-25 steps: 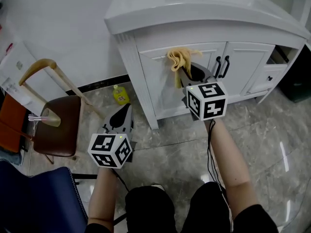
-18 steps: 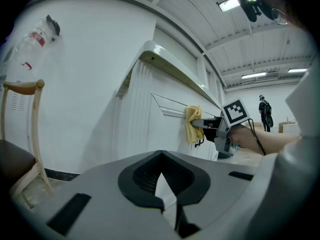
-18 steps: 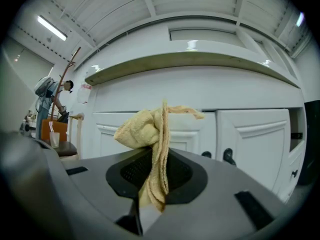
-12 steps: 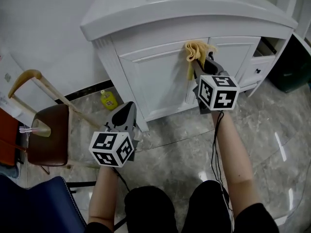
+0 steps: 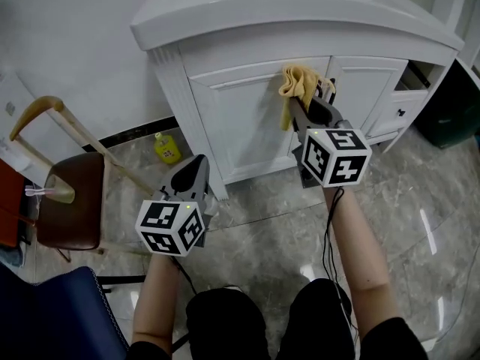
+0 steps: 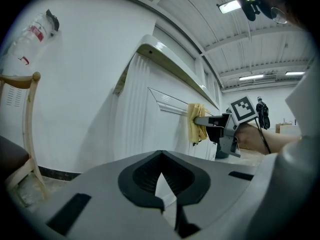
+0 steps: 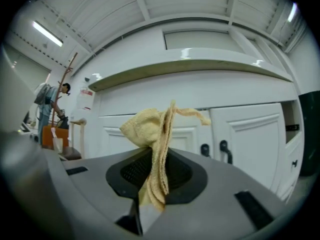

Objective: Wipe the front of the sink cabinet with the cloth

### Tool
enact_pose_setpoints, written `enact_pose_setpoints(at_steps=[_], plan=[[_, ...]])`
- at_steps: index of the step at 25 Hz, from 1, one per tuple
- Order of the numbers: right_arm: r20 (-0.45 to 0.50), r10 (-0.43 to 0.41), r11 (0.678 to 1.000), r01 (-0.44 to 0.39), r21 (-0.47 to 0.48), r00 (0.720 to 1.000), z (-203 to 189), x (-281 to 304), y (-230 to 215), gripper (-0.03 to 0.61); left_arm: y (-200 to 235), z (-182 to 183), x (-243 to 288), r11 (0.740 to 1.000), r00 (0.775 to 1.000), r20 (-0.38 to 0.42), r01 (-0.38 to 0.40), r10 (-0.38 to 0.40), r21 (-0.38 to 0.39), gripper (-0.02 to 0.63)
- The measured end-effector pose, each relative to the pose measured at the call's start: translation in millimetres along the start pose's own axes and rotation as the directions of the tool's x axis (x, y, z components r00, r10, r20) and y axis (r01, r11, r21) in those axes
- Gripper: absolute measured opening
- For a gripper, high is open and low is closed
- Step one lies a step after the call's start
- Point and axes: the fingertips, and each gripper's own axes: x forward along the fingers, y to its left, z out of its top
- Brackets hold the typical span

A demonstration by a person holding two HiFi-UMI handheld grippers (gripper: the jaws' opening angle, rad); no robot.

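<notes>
The right gripper (image 5: 301,105) pinches the yellow cloth (image 5: 292,87) and holds its bunched end against the upper front of the sink cabinet (image 5: 240,126), apparently ready to rub it, while the left gripper (image 5: 193,172), jaws pressed together on nothing, hangs low and well clear.

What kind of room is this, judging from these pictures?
Probably a bathroom or washroom mock-up: a white sink cabinet stands against the wall on a glossy tile floor. The chair and ceiling strip light hint at a workshop.
</notes>
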Motion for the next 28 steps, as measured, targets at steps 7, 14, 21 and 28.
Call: enact_pose_setpoints(at_steps=[7, 14, 21, 28], plan=[[-0.011, 0.303, 0.952, -0.303, -0.043, 0.953, -36, 16, 123, 0.080, 26, -19, -21, 0.998, 0.998, 0.014, -0.053, 0.054, -0.031, 0.015], [-0.064, 0.352, 0.930, -0.357, -0.085, 0.934, -74, 50, 172, 0.081, 50, -46, -29, 0.995, 0.997, -0.013, -0.078, 0.078, -0.068, 0.015], [-0.054, 0.316, 0.944, -0.320, -0.082, 0.947, -74, 51, 146, 0.081, 51, -43, -17, 0.996, 0.998, 0.018, -0.056, 0.057, -0.063, 0.015], [-0.040, 0.158, 0.986, -0.160, -0.051, 0.987, -74, 41, 67, 0.081, 31, -50, 4, 0.999, 1.000, 0.009, -0.009, 0.009, -0.046, 0.015]])
